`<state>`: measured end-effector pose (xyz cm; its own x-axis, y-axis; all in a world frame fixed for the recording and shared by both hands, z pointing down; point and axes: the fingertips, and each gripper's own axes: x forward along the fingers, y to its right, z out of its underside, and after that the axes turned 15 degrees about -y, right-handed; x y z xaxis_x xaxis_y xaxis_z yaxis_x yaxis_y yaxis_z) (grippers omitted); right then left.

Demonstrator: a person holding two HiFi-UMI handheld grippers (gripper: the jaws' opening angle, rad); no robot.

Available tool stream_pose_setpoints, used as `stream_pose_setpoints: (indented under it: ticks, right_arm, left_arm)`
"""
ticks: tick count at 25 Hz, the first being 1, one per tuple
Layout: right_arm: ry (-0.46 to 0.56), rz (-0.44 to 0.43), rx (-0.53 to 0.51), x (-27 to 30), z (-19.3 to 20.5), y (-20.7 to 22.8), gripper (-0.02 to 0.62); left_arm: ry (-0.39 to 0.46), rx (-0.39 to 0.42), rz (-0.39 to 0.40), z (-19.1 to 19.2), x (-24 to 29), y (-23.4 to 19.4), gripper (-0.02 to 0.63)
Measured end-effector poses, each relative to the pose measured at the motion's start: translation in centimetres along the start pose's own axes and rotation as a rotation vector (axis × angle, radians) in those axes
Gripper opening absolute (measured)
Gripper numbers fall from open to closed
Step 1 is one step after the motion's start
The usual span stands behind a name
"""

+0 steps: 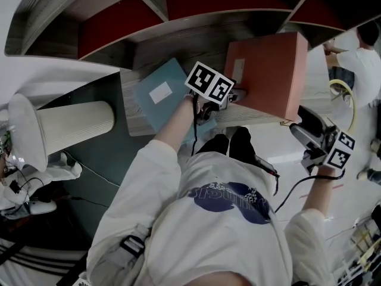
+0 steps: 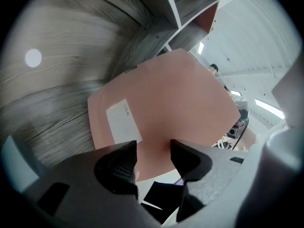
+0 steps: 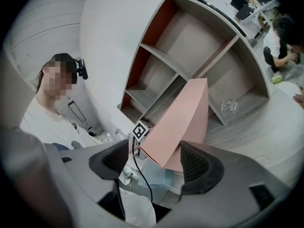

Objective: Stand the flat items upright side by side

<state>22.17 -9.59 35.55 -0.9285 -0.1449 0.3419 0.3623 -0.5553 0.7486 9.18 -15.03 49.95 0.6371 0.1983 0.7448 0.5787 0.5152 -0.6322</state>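
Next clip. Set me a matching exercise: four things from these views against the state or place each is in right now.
Things:
1. pink folder
2. blue folder
3. left claw
4. right claw

States:
A. lying flat on the wooden surface
B. jaws apart, empty, away from both folders
C. tilted up on one edge
D. jaws apart at the pink folder's near edge

Pairs: 1-C; 2-A; 3-D; 4-B
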Motion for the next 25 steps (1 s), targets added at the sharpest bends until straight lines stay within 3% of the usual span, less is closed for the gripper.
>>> stream_pose_setpoints:
  ticks: [13,25]
  right_arm:
    - [-0.111,0.032,-0.115,0.8,-2.5,-2.4,0.331]
    - [-0.174,0.035,-0.131,3.0,-4.0,-3.9,0.350]
  left_arm:
    - [0.057,-0.035,0.024,-0.1,-0.3,0.7,0.224]
    - [0.098,-0.054,0.027,0.2,-0.9,-0.2,0.224]
